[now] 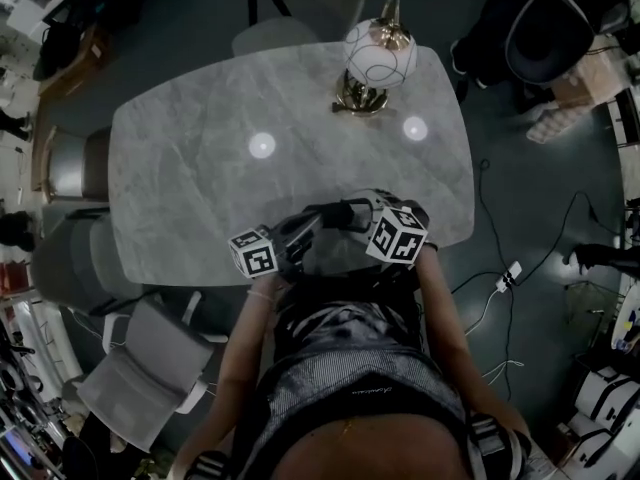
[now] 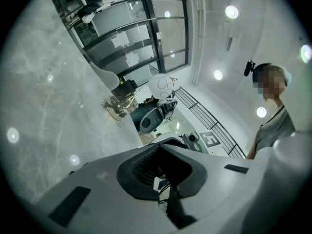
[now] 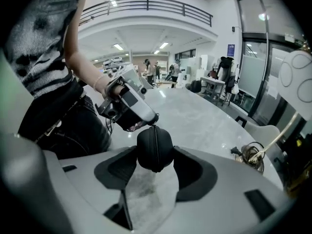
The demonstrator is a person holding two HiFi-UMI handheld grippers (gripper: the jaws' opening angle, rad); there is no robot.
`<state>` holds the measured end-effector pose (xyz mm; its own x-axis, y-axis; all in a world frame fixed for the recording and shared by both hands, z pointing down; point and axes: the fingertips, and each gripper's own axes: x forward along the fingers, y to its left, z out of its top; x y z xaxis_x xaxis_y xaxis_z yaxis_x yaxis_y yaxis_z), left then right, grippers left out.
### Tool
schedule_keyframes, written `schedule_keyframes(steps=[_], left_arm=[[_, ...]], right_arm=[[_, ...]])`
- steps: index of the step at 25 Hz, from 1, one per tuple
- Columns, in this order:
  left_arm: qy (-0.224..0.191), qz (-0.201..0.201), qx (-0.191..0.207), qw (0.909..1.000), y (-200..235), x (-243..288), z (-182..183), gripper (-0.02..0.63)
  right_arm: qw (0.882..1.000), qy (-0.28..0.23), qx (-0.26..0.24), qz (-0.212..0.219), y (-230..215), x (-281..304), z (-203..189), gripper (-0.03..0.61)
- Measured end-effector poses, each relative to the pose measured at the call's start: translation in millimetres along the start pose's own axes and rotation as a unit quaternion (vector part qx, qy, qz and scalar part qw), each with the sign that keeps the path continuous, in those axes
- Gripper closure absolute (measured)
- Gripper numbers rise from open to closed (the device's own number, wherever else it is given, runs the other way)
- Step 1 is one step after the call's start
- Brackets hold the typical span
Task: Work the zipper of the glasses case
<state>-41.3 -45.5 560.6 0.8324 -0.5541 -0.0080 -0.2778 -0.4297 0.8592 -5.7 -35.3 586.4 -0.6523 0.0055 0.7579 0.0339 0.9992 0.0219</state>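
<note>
The black glasses case [image 3: 154, 147] hangs above the marble table [image 3: 195, 116], near its front edge [image 1: 200, 168]. My right gripper [image 3: 154, 169] grips it by both sides, zipper seam facing up toward the camera. My left gripper [image 3: 146, 123] meets the case's top end from the left, its jaws shut on the small metal zipper pull [image 2: 160, 184]. In the left gripper view the left gripper [image 2: 163, 172] shows only the pull and a dark strip between its pads. In the head view both grippers meet over the case [image 1: 352, 211], left gripper [image 1: 318, 218] and right gripper [image 1: 350, 216].
A lamp [image 1: 378, 58] with a white globe shade and brass base stands at the table's far edge, its cable coiled by it [image 3: 251, 155]. Grey chairs [image 1: 130, 378] stand at the left and far sides. A person [image 2: 273, 121] is at the right of the left gripper view.
</note>
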Motion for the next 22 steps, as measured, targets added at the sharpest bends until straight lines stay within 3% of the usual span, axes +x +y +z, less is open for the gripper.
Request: schedule_keyframes(steps=[8, 18, 22], left_arm=[[-0.039, -0.028, -0.037, 0.9981, 5.7, -21.1, 10.8, 0.606], [-0.070, 0.007, -0.051, 0.9962, 24.9, -61.4, 19.9, 0.606], [-0.072, 0.012, -0.060, 0.9956, 28.4, -76.1, 18.3, 0.606]], right_arm=[[0.999, 0.030, -0.008, 0.008, 0.9, -3.1, 25.7, 0.296], [0.999, -0.036, 0.033, -0.018, 5.1, 37.8, 52.2, 0.279], [0.998, -0.053, 0.029, -0.006, 11.1, 52.9, 62.1, 0.275]])
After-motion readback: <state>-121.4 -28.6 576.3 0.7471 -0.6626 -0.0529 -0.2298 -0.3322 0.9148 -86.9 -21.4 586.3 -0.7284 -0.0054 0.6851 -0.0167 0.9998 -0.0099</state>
